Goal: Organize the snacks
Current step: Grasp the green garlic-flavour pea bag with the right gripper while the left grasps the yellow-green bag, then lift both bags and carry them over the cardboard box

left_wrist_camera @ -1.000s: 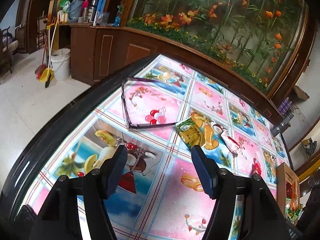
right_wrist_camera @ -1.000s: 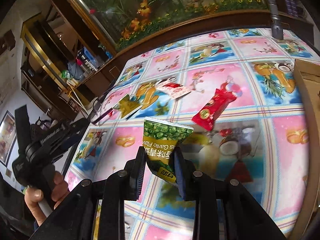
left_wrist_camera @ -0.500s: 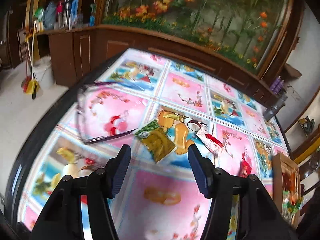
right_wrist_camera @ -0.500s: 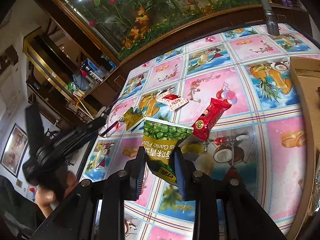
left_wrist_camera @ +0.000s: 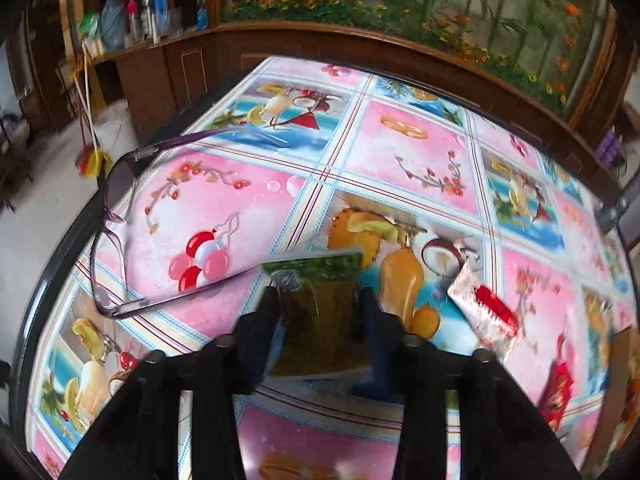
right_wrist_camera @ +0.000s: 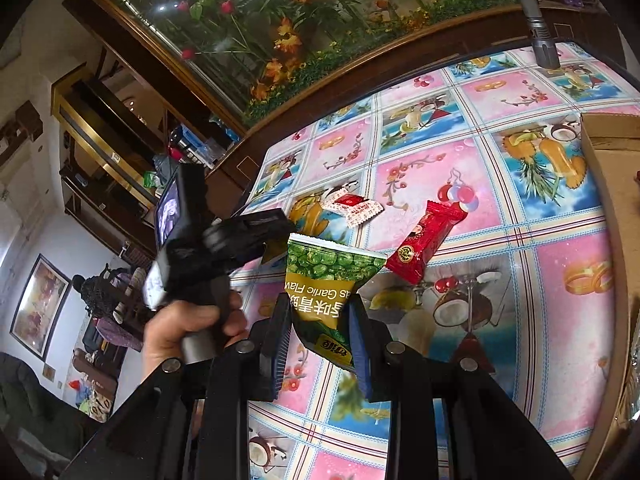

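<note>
Left gripper [left_wrist_camera: 318, 304] low over the table, fingers apart on either side of a flat green-gold packet [left_wrist_camera: 320, 292]; contact not discernible through blur. Left hand [right_wrist_camera: 188, 328] wrapped around the gripper's handle, knuckles forward. Right gripper [right_wrist_camera: 320, 320] raised, fingers pinching a green pea packet [right_wrist_camera: 332, 280] upright by its lower half.

Dark wooden cabinets [left_wrist_camera: 168, 68] line the room. A large planted glass tank [right_wrist_camera: 320, 12] sits behind them. Pale tiled floor [left_wrist_camera: 44, 200].

Glossy plastic tablecloth [left_wrist_camera: 420, 168], shiny foil pea packet [right_wrist_camera: 332, 276], matt cardboard box [right_wrist_camera: 612, 168], dark polished wood cabinet [left_wrist_camera: 192, 68].
</note>
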Motion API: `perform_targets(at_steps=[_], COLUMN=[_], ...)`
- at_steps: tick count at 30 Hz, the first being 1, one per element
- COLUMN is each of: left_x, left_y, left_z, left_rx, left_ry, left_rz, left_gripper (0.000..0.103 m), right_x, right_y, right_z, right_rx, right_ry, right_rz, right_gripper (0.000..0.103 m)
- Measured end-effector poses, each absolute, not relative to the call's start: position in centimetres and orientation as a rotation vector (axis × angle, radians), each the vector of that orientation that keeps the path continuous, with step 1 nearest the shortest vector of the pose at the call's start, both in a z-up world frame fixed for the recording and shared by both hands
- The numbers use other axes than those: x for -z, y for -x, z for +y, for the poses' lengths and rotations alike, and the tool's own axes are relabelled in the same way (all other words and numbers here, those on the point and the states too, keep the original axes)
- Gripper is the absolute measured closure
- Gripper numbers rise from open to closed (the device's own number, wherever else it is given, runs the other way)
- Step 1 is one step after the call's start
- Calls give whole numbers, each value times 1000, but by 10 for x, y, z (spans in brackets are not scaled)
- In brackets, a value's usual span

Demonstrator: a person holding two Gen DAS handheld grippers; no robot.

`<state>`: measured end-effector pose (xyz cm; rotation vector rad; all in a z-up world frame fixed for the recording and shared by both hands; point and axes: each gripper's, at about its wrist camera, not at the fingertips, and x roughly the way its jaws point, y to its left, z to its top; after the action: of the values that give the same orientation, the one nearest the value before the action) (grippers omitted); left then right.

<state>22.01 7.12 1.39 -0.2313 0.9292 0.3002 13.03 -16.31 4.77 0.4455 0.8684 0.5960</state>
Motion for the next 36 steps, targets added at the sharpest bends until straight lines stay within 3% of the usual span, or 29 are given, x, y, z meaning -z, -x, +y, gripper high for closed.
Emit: perform_targets(at_steps=[15,23,36], left_x=[-16,-23,-45], left_y=[-109,-103,-84], left_z=[52,53,3], left_rx=[-115,-30,-117], left_ry=[268,299,-48], left_rz=[931,883,676], left_gripper=[73,76,76], right_x=[-47,-45,-41], right_y=[-130,-128,-131], right_z=[-162,-155,-156], right_rx=[-552,-521,-502], right_ry=[-400,-335,-322], right_rz=[862,847,846], right_gripper=[72,72,72])
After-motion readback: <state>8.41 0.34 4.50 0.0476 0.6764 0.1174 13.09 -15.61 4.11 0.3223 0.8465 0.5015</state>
